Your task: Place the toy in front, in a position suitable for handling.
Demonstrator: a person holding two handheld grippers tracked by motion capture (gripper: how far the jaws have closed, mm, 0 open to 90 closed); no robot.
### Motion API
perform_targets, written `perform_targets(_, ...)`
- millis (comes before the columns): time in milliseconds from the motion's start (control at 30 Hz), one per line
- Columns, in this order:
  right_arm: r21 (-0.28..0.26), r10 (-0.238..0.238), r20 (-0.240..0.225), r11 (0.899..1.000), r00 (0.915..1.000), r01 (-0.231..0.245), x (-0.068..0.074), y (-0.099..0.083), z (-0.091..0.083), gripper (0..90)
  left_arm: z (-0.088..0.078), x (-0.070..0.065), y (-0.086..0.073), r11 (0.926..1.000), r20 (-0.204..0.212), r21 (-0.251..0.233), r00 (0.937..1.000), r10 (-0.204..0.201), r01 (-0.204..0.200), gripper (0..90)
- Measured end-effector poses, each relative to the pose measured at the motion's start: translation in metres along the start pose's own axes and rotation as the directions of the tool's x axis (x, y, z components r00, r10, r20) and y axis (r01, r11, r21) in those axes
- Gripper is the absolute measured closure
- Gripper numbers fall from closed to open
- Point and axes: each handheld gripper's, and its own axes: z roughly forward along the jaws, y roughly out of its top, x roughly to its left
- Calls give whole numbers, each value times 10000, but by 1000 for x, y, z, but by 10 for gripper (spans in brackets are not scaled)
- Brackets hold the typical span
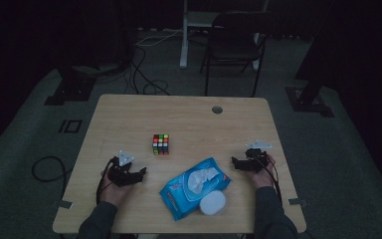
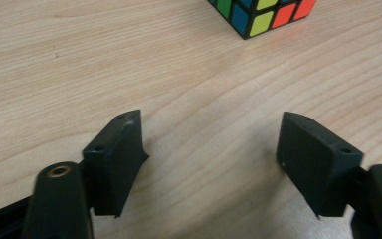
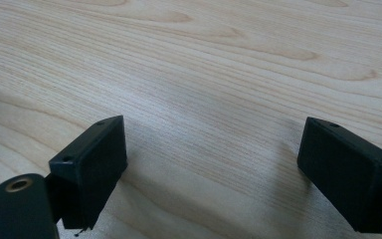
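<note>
Nearest the person, a blue wet-wipe pack [image 1: 191, 186] is lying on the wooden table [image 1: 129, 114] at the front edge, angled, with a white tissue [image 1: 200, 178] sticking out of its top opening. A white round lid [image 1: 213, 202] is sitting against the pack's near right corner, touching or overlapping it.

The left gripper [image 1: 140, 173] is resting low over the table to the left of the pack, held in the person's left hand [image 1: 113, 189], jaws standing wide apart with nothing between them. In the left gripper view, the left gripper [image 2: 211, 144] is showing bare wood between its jaws, and the Rubik's cube [image 2: 261, 15] is sitting ahead at the top edge, well apart from the jaws.

The right gripper [image 1: 235, 162] is sitting to the right of the pack in the right hand [image 1: 263, 174], pointing inward toward the pack. In the right gripper view, the right gripper [image 3: 214, 149] is released too, jaws spread, plain wood grain between them.

Farther out, the Rubik's cube [image 1: 160, 144] is standing alone near the table's middle, apart from the pack and both grippers. A round cable hole [image 1: 217, 109] is sitting near the far edge. Beyond the table, a dark chair [image 1: 234, 42] and loose cables [image 1: 139, 74] are lying on the dim floor.
</note>
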Motion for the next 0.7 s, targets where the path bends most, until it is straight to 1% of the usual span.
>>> perform_targets(67,-11,34,23,10000,10000,-34,1,0,0,122,-1,-1,-1,10000,14,-20,10000,-6,6,354)
perform_targets(167,-27,62,61,10000,10000,-62,1,-1,-1,139,-2,-2,-1,10000,-10,40,10000,-12,12,369)
perform_targets(200,-161,136,94,9998,9999,-135,3,-2,-3,256,-3,-4,-1,10000,44,68,10000,13,-14,381)
perform_targets(233,-161,136,94,9998,9999,-135,3,-2,-3,256,-3,-4,-1,10000,44,68,10000,13,-14,384)
perform_targets(267,-203,174,118,9996,9998,-172,3,-2,-6,319,-3,-4,-1,10000,59,86,10000,24,-25,384)
perform_targets(300,-203,174,118,9996,9998,-172,3,-2,-6,319,-3,-5,-1,10000,135,74,9999,16,-17,384)
perform_targets(333,-287,252,-107,9993,9996,-255,3,-3,-7,354,-4,-4,0,9999,464,82,9989,-112,108,367)
perform_targets(367,-287,252,-107,9993,9996,-255,3,-3,-7,354,-4,-4,0,9999,464,82,9989,-112,108,354)
perform_targets(400,-279,291,-277,9992,9992,-299,5,-3,-8,358,-4,-3,0,9998,642,94,9978,-180,174,349)
perform_targets(467,-279,275,-354,9992,9990,-285,6,-3,-9,358,-5,-3,0,9995,843,97,9959,-315,308,340)
perform_targets(567,-326,88,-557,9994,9984,-106,10,-3,-12,357,-12,-4,2,9992,1076,-100,9935,-375,388,343)
perform_targets(600,-287,31,-760,9996,9971,-53,13,-3,-15,355,-16,-6,3,9994,978,-203,9949,-247,268,382)
perform_targets(633,-287,31,-760,9996,9971,-53,13,-3,-15,355,-20,-8,3,9995,905,-286,9958,-109,135,382)
perform_targets(667,-269,-27,-894,9996,9960,3,16,-3,-18,355,-26,-14,3,9988,1175,-477,9931,-55,112,393)
perform_targets(700,-269,-27,-894,9996,9960,3,16,-3,-18,355,-26,-14,3,9988,1175,-477,9931,-55,112,399)
